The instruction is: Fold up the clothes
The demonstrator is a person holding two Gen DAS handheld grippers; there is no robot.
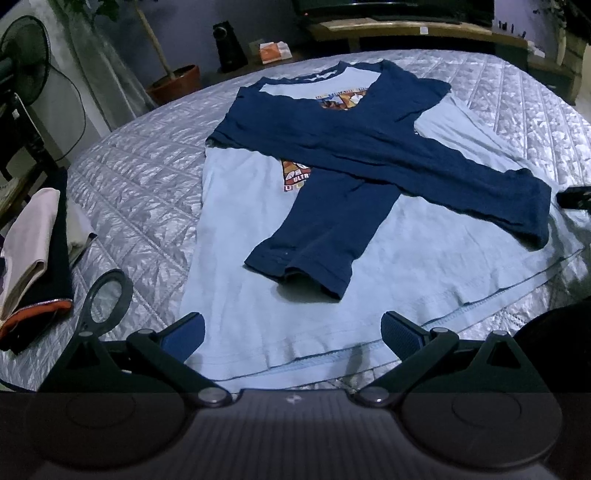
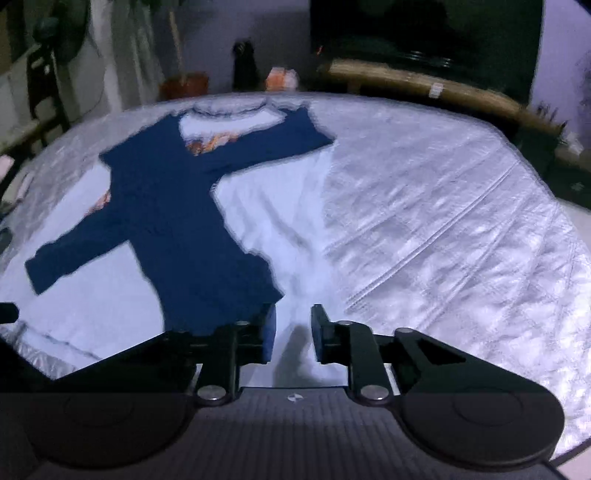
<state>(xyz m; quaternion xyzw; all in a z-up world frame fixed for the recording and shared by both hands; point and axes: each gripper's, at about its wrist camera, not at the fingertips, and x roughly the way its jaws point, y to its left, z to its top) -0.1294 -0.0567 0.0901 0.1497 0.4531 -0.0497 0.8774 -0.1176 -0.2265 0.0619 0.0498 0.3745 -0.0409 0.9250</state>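
A light blue shirt (image 1: 258,266) with navy long sleeves lies flat on the silver quilted bed (image 1: 140,155), collar at the far end. Both sleeves are folded across the chest: one navy sleeve (image 1: 325,232) points toward me, the other (image 1: 424,162) runs to the right. My left gripper (image 1: 293,332) hovers open over the near hem, nothing between its fingers. In the right wrist view, blurred, the shirt (image 2: 295,206) lies to the left. My right gripper (image 2: 293,332) stands narrowly open over the light blue cloth, beside the cuff of a navy sleeve (image 2: 207,280); nothing is pinched.
A pile of folded clothes (image 1: 33,258) sits at the bed's left edge, with a black ring-shaped handle (image 1: 109,295) beside it. Beyond the bed are a fan (image 1: 26,48), a plant pot (image 1: 177,83) and a wooden bench (image 1: 406,27). Bare quilt (image 2: 443,240) stretches right of the shirt.
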